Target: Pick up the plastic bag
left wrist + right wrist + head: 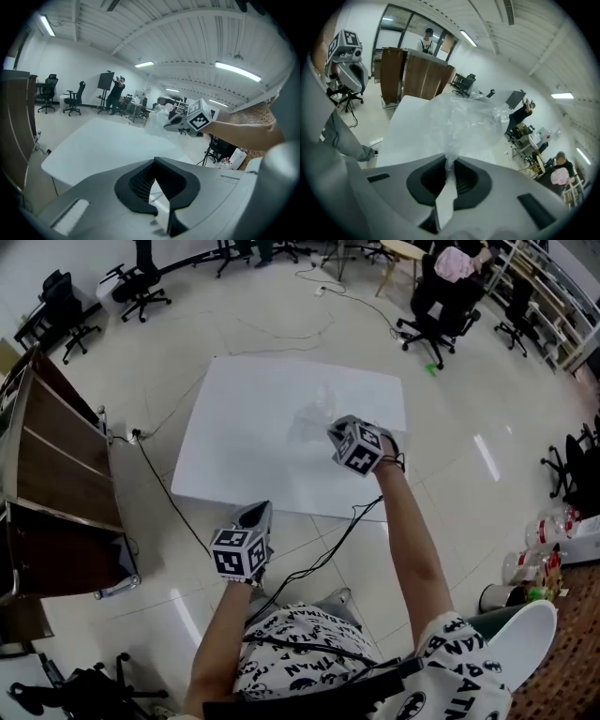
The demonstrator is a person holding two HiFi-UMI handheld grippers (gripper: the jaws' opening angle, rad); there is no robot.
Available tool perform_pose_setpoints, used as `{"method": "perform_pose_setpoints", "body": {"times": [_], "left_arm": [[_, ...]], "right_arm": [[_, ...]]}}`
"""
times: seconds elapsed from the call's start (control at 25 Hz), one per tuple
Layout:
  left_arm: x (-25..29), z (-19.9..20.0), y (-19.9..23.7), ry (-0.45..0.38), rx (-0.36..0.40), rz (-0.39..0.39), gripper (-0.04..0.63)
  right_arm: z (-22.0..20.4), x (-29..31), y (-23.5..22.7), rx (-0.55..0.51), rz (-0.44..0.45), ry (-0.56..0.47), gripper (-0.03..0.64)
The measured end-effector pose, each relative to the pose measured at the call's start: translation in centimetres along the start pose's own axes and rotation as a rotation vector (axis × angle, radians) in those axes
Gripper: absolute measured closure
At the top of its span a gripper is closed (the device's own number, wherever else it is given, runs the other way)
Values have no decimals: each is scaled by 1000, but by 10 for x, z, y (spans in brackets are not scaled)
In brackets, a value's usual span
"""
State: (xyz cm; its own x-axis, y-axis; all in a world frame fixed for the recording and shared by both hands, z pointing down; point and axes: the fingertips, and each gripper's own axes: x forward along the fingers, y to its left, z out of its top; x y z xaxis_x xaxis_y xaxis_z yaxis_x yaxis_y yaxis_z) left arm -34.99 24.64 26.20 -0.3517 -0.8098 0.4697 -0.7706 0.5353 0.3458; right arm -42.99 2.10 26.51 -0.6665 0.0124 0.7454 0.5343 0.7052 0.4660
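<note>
A clear, crumpled plastic bag (312,418) lies on the white table (234,446), near the middle. My right gripper (335,432) reaches over the table's front right part and is shut on a pinched fold of that bag (464,119), which fans out ahead of the jaws (449,164). The left gripper (255,514) hangs in front of the table's near edge, over the floor, apart from the bag. Its jaws (155,185) look shut with nothing between them. From the left gripper view the bag (157,121) shows beside the right gripper (174,123).
A brown wooden cabinet (47,456) stands left of the table. Black cables (169,493) run across the tiled floor under and around the table. Office chairs (431,320) stand at the back, bottles and a box (548,545) at the right. A person (425,40) stands behind the cabinet.
</note>
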Motion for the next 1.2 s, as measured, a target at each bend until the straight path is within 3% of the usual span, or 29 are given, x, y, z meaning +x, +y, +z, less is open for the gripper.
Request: {"method": "perform_pose_setpoints", "body": {"times": [0.28,0.48,0.64,0.92,0.96,1.04,1.2], "left_arm": [[-16,-12,37,20,-56,65,595],[-24,-24,56,28,-86,85,595],[-35,-32,73,30,-110,105,595],[-34,-35,73,38,-125,111,594],[-36,-36,74,38,-126,111,595],[-38,-37,76,38,-126,109,595],[-39,-38,79,43,-121,97,594]], "right_arm": [[38,86,75,-54,213,18,604],[52,127,133,30,331,119,604],[73,150,171,97,365,167,604],[82,163,177,153,337,165,596],[83,165,179,168,336,154,579],[86,168,180,230,350,121,403],[85,157,162,441,321,0,318]]}}
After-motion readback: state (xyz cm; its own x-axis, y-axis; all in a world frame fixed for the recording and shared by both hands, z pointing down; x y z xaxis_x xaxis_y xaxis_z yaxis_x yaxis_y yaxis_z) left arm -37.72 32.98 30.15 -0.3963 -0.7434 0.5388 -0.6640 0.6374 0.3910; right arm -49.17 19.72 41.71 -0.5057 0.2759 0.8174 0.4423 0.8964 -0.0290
